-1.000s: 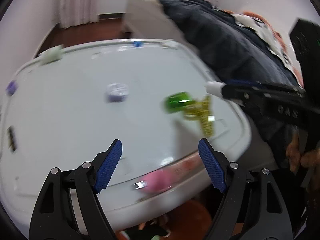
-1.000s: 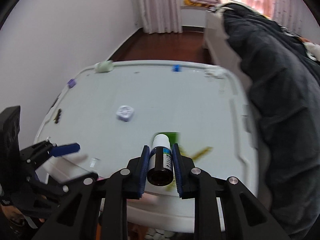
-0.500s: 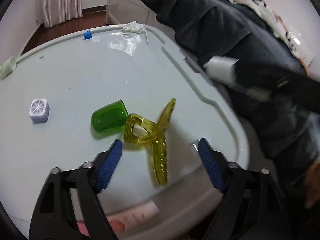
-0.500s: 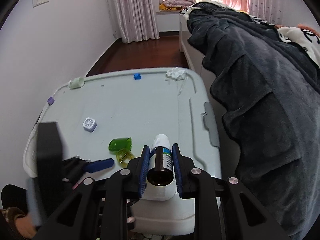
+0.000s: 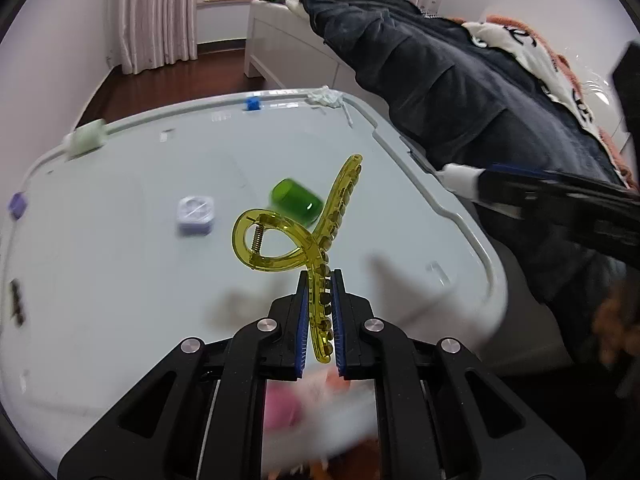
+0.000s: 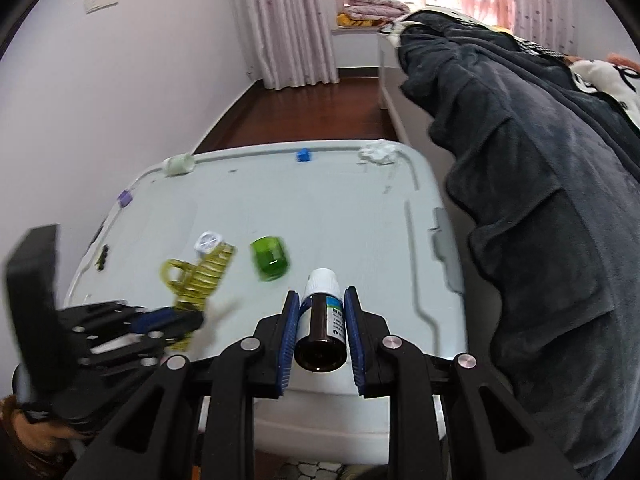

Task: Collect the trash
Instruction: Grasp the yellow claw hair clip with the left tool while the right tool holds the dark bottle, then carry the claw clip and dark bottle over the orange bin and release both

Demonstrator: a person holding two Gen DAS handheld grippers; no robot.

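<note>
Dark padded garment [image 6: 532,216] lies heaped on the bed at the right, its near edge hanging just beside the right side of the lid. Pink curtains and a window at the far wall; folded bedding on the sill.

White plastic storage-box lid [image 5: 120,288] serves as the work surface and fills the middle of both views.

Left gripper [image 5: 320,312]: jaws brought together, clamped on one toothed arm of a translucent yellow hair claw clip [image 5: 296,236]. The clip is off the lid; its looped spring end stands out to the left of the jaws and the other arm reaches up and away to the far right. In the right wrist view the same clip [image 6: 200,272] is blurred, above the near left part of the lid.

Right gripper [image 6: 322,320]: jaws clamped on a small brown dropper bottle [image 6: 320,320] with white cap and white-blue label, cap pointing away, over the near edge of the lid.

Loose on the lid:
- green cup-shaped cap [image 5: 296,200], centre, lying on its side, blurred
- small white square piece [image 5: 195,216], left of the green cap, apart from it
- crumpled white tissue [image 5: 326,98], far right corner
- pale green piece [image 5: 86,142], far left rim
- blue bit [image 5: 251,103], far edge
- purple bit [image 5: 17,205], left rim
</note>
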